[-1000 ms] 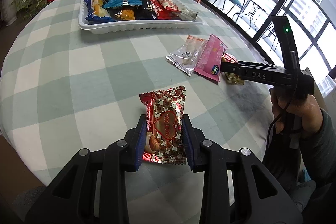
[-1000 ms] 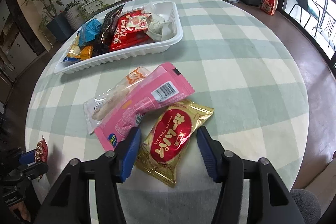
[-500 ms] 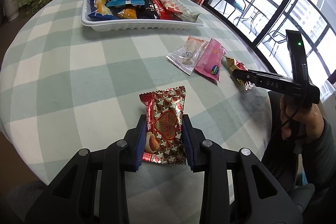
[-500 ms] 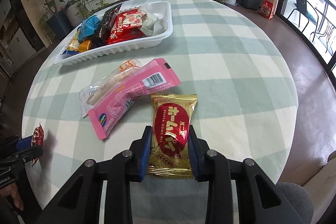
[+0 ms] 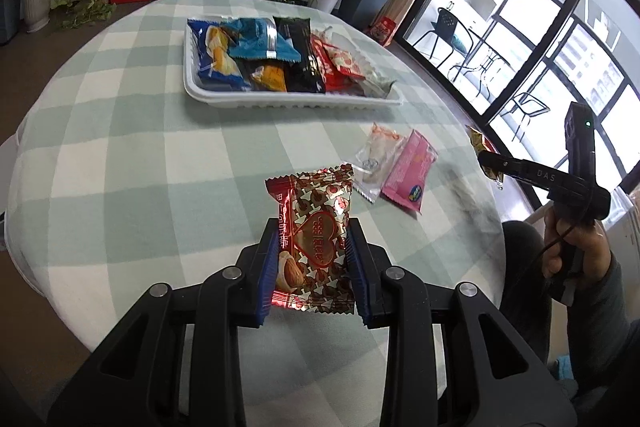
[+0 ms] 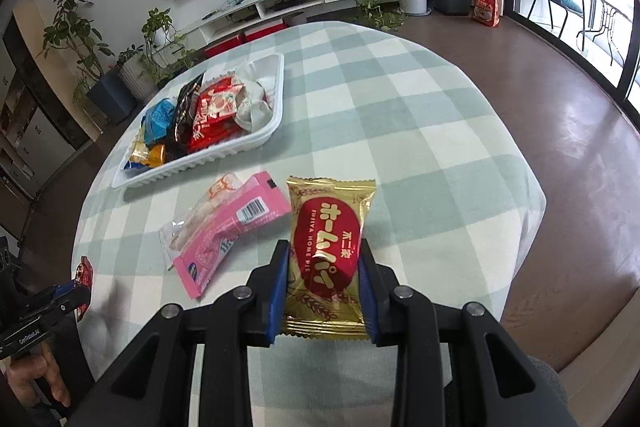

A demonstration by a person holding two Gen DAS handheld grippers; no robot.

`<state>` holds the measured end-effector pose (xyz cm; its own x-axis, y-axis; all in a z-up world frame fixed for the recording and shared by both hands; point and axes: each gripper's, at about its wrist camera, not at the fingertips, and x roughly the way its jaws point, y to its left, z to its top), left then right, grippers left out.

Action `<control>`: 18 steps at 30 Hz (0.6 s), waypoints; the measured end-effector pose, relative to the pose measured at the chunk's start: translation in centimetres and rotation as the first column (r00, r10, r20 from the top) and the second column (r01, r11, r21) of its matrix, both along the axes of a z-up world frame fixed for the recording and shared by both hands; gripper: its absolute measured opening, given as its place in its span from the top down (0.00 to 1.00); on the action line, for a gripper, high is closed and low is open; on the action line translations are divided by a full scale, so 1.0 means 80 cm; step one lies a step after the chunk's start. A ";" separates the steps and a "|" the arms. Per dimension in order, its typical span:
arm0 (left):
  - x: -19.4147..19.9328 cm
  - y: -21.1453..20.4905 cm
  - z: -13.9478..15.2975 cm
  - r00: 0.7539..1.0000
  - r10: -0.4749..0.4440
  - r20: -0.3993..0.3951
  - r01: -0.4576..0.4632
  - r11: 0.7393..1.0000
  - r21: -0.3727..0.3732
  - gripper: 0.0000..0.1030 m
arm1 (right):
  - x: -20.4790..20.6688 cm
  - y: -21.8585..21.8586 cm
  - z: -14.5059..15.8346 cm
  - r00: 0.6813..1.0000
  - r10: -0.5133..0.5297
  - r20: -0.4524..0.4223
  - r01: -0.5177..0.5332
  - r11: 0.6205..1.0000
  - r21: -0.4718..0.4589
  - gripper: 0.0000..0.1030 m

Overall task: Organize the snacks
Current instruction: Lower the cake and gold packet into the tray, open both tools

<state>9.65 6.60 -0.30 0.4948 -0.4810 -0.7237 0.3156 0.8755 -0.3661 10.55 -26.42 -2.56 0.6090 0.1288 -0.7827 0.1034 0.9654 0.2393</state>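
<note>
My left gripper [image 5: 314,239] is shut on a red-brown almond chocolate packet [image 5: 314,227] and holds it above the checked table. My right gripper [image 6: 324,263] is shut on a gold and red pie packet [image 6: 326,251], also lifted off the cloth; it also shows in the left wrist view [image 5: 486,163] with that packet [image 5: 478,141]. A white tray [image 5: 288,101] with several snack packets stands at the far side; it also shows in the right wrist view [image 6: 208,161]. A pink packet [image 6: 228,231] and a clear wafer packet [image 6: 196,215] lie on the table.
The round table with the green-checked cloth [image 5: 120,155] drops off at the near and right edges. The left gripper [image 6: 76,287] with its packet shows at the lower left of the right wrist view. Potted plants, a TV shelf and windows stand beyond the table.
My right gripper closed on the gold and red pie packet and lifted it. My left gripper has raised the almond chocolate packet. Both views now look from higher up.
</note>
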 end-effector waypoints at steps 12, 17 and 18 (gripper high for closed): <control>0.140 0.029 0.097 0.981 0.097 0.167 -0.100 0.995 0.009 0.71 | 0.097 0.052 0.110 0.960 0.168 0.224 -0.159 0.985 -0.062 0.67; 0.198 0.029 0.101 0.975 0.131 0.178 -0.136 0.991 0.014 0.71 | 0.169 0.078 0.110 0.955 0.226 0.191 -0.220 0.974 -0.056 0.67; 0.207 0.029 0.096 0.975 0.137 0.175 -0.142 0.990 0.017 0.71 | 0.185 0.083 0.104 0.957 0.231 0.177 -0.225 0.973 -0.055 0.67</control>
<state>26.19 8.88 7.40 0.6743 -0.3789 -0.6338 0.2463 0.9246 -0.2907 25.38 -19.81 5.77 0.6985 0.2560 -0.6683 -0.1625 0.9662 0.2003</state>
